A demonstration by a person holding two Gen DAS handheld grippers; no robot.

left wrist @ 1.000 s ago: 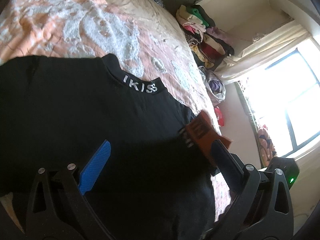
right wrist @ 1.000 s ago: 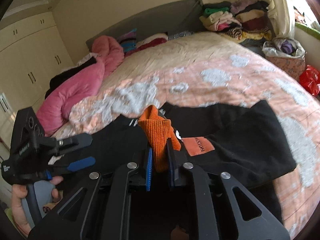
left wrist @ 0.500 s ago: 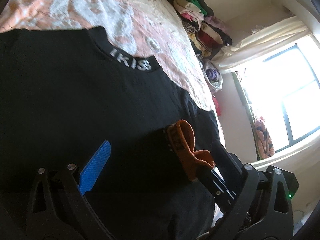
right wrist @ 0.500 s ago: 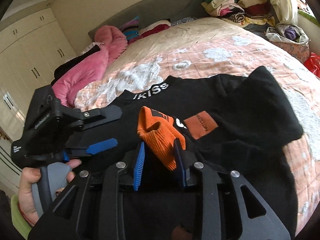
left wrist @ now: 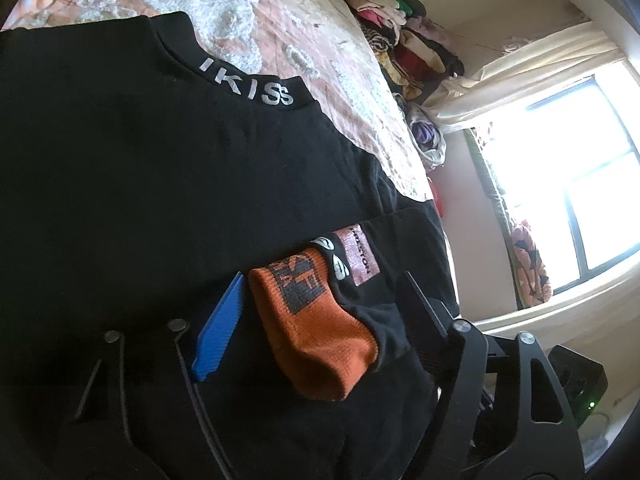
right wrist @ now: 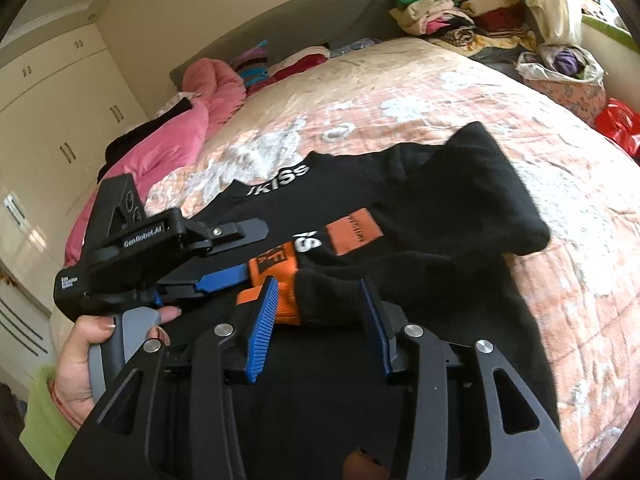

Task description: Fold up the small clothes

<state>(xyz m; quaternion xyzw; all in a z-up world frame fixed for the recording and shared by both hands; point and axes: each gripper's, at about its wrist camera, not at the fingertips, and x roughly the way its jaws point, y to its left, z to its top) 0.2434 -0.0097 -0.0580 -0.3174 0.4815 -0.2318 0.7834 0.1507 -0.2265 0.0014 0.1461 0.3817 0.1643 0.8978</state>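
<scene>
A black sweatshirt [left wrist: 168, 168] with "IKISS" on its collar [left wrist: 248, 88] lies spread on the bed; it also shows in the right wrist view [right wrist: 420, 208]. Its sleeve is folded across the body, ending in an orange ribbed cuff [left wrist: 316, 328] that also shows in the right wrist view [right wrist: 280, 284]. My right gripper [right wrist: 320, 304] is open, its blue pads either side of the cuff and sleeve end. My left gripper [left wrist: 320, 304] is open, straddling the cuff; it appears from the side in the right wrist view [right wrist: 224, 256].
The bed has a peach and white quilt [right wrist: 400, 92]. A pink duvet [right wrist: 180, 132] lies at its left, stacked clothes [right wrist: 452, 12] at the headboard corner, a bag of clothes [right wrist: 564, 68] and a red bag [right wrist: 616, 124] beside the bed. A bright window [left wrist: 568, 168] is at the right.
My right gripper opened and let go of the orange cuff, which now lies flat on the sweatshirt. My left gripper moved in to straddle the cuff.
</scene>
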